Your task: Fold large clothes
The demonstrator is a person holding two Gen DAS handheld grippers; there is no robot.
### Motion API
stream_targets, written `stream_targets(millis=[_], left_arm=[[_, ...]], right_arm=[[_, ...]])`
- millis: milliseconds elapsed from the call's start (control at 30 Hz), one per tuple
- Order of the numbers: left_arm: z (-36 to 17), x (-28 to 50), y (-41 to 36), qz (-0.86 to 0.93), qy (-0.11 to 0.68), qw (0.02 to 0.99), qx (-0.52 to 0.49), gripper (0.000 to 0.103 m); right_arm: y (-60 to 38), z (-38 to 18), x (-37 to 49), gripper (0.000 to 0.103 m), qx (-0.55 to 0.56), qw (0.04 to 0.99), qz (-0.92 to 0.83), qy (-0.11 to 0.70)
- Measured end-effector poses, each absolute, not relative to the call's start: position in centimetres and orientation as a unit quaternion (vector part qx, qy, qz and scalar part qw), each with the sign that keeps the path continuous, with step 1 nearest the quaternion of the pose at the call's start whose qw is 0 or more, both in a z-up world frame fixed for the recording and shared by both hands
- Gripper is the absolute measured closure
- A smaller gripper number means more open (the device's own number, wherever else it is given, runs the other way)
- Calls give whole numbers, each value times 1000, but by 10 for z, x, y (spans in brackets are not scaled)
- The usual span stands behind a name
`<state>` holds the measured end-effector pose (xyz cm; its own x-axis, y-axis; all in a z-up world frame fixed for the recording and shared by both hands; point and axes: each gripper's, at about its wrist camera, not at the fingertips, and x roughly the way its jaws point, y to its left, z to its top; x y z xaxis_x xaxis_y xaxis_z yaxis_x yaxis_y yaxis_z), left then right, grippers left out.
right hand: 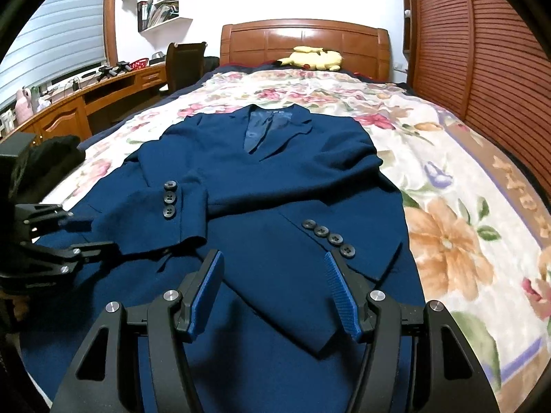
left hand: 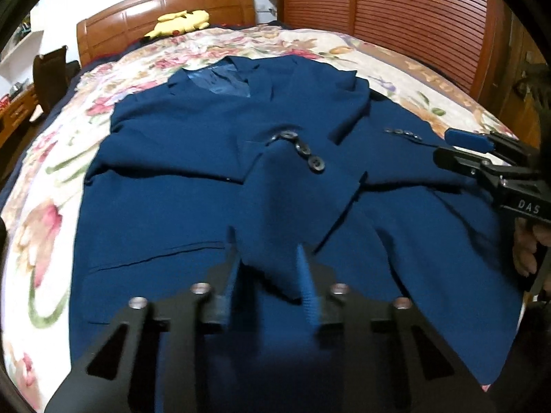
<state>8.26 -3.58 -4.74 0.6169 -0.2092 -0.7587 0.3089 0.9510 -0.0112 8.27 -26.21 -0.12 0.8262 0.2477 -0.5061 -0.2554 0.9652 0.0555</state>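
The left gripper (left hand: 267,272) is pinching the cuff of the folded-in sleeve (left hand: 275,220) between its fingers, while the right gripper (right hand: 275,290) is hovering with fingers spread and nothing between them, just above the other sleeve (right hand: 330,241) with its 4 buttons. The blue jacket (right hand: 268,179) is lying face up along the middle of the bed (right hand: 447,179), its long axis running from the foot edge toward the headboard (right hand: 303,39), collar pointing at the headboard. The left hand is nearer its sleeve.
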Motion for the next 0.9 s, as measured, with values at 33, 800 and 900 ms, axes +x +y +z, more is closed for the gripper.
stream_targets(millis=[33, 800, 900], left_arm=[[-47, 82, -36, -146, 413, 897, 61, 88], [-12, 70, 31, -66, 332, 940, 33, 57], [-8, 66, 28, -76, 319, 944, 30, 29]], right_arm=[[-264, 0, 82, 40, -7, 955, 133, 264], [-260, -1, 81, 40, -20, 956, 136, 260], [-260, -1, 82, 40, -22, 956, 137, 260]])
